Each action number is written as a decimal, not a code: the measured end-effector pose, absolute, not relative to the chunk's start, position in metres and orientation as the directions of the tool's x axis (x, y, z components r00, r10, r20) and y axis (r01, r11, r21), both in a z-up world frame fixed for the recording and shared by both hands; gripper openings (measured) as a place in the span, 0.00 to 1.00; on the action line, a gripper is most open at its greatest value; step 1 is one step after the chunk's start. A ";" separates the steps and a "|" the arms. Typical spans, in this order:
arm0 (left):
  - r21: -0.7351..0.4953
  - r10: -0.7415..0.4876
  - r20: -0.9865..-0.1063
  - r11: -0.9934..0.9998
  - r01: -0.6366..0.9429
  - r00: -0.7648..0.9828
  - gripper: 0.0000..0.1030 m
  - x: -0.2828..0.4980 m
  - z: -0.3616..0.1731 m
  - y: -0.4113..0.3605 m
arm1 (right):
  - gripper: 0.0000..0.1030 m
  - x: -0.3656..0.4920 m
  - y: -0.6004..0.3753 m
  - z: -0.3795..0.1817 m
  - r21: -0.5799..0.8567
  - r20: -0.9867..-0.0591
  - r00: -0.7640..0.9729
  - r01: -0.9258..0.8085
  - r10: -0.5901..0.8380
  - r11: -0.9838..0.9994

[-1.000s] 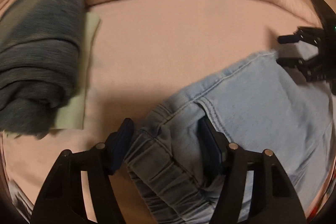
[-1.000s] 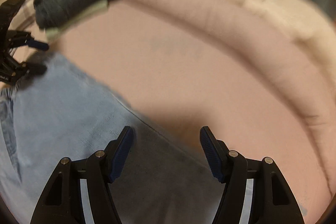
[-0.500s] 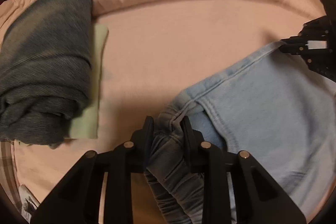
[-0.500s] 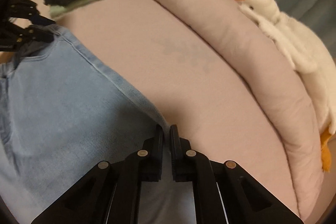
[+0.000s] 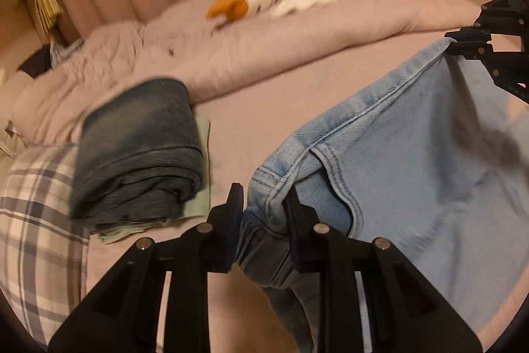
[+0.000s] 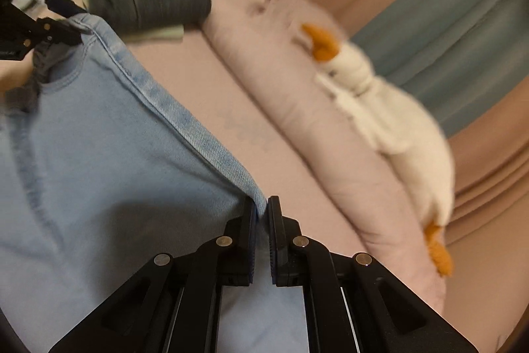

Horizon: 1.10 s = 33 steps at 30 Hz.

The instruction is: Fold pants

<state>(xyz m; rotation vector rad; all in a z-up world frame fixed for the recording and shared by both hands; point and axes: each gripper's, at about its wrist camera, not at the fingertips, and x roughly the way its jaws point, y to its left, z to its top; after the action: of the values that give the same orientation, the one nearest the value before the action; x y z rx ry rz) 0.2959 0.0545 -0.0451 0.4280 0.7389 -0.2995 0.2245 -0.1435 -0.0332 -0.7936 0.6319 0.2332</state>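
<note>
Up close, the left claw (image 5: 264, 207) is clenched on the waistband corner of the light blue pants (image 5: 413, 161), and the right claw (image 6: 261, 214) pinches the side seam edge. The pants hang stretched between them above the bed (image 5: 281, 95); no fold visibly made yet. Farther off, a folded dark pair (image 5: 139, 148) already sits stacked.

The left gripper (image 5: 264, 204) is pinching the bunched waistband of the light blue pants (image 5: 413, 161), its black fingers pointing down at a slant. The right gripper (image 6: 262, 214) is squeezing the far edge of the same pants (its fingers almost touching). Both are holding the pants' top edge stretched between them.
</note>
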 end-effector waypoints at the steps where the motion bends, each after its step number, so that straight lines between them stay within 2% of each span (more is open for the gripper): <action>1: 0.280 -0.127 -0.677 0.866 0.414 0.725 0.23 0.277 -0.037 0.057 | 0.04 0.208 -0.146 -0.024 -0.594 -0.589 0.808 -0.412 -0.025 0.692; 5: 0.342 -0.141 -0.611 0.840 0.421 0.779 0.21 0.229 -0.028 0.061 | 0.04 0.128 -0.150 0.003 -0.601 -0.516 0.856 -0.389 0.034 0.698; 8: 0.422 -0.143 -0.564 0.797 0.433 0.813 0.20 0.180 -0.038 0.062 | 0.04 0.103 -0.157 0.007 -0.608 -0.503 0.861 -0.417 0.079 0.676; 11: 0.485 -0.132 -0.557 0.750 0.450 0.820 0.20 0.150 -0.060 0.064 | 0.04 0.061 -0.160 -0.010 -0.588 -0.545 0.829 -0.482 0.122 0.650; 14: 0.645 -0.085 -0.512 0.619 0.448 0.855 0.20 0.112 -0.094 0.055 | 0.04 0.025 -0.156 -0.042 -0.567 -0.606 0.785 -0.536 0.124 0.625; 19: 0.760 -0.038 -0.491 0.469 0.449 0.870 0.21 0.104 -0.143 0.050 | 0.04 0.010 -0.150 -0.099 -0.508 -0.714 0.694 -0.603 0.091 0.615; 23: 0.796 -0.021 -0.447 0.448 0.408 0.894 0.20 0.109 -0.143 0.051 | 0.04 0.024 -0.142 -0.126 -0.484 -0.756 0.652 -0.618 0.060 0.619; 27: 0.803 -0.039 -0.393 0.472 0.363 0.919 0.21 0.097 -0.133 0.061 | 0.04 0.020 -0.140 -0.112 -0.480 -0.744 0.663 -0.614 0.080 0.627; 30: 0.816 -0.028 -0.452 0.391 0.426 0.892 0.22 0.088 -0.169 0.060 | 0.05 0.016 -0.144 -0.117 -0.465 -0.753 0.652 -0.618 0.083 0.635; 33: 0.842 -0.017 -0.434 0.347 0.413 0.901 0.21 0.082 -0.184 0.058 | 0.05 0.014 -0.140 -0.141 -0.452 -0.778 0.625 -0.626 0.061 0.636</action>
<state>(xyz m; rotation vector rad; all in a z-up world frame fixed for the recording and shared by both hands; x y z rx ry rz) 0.0822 0.0584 -0.1836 1.1911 0.3820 -0.2873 0.0142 -0.1401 -0.1409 -0.7921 0.8072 0.4454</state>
